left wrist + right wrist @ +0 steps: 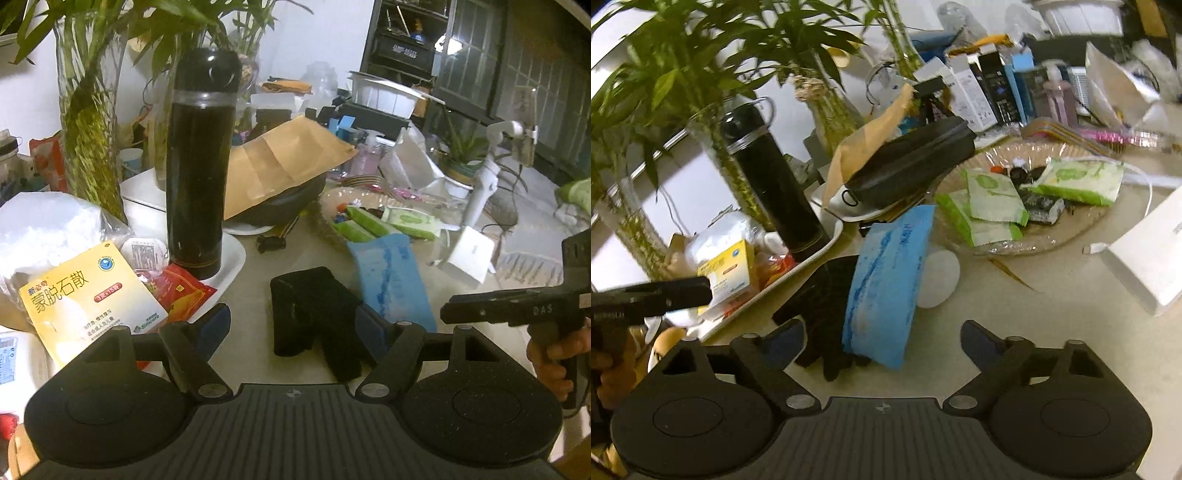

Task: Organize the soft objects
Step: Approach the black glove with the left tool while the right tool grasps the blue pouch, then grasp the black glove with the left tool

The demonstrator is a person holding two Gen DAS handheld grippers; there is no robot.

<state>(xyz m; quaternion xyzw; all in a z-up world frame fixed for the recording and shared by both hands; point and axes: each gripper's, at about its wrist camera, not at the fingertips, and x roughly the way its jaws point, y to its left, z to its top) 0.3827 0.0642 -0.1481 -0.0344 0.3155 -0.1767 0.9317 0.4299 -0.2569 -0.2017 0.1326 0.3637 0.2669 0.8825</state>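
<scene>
A black cloth item [314, 314] lies on the beige table, also in the right wrist view [823, 314]. A blue soft pack [391, 277] lies beside it and partly over it in the right wrist view [886, 284]. Green tissue packs [993, 206] sit in a clear glass dish [1071, 236]. My left gripper [295, 325] is open, its fingers on either side of the near end of the black cloth. My right gripper [882, 336] is open just before the near end of the blue pack. The right gripper's body shows in the left wrist view [517, 310].
A black flask [201, 166] stands on a white tray [236, 258] with a yellow medicine box [88, 291]. Glass vases with bamboo [88, 110] stand behind. A brown envelope [284, 158] lies over a black case. A white box [1148, 254] lies at right.
</scene>
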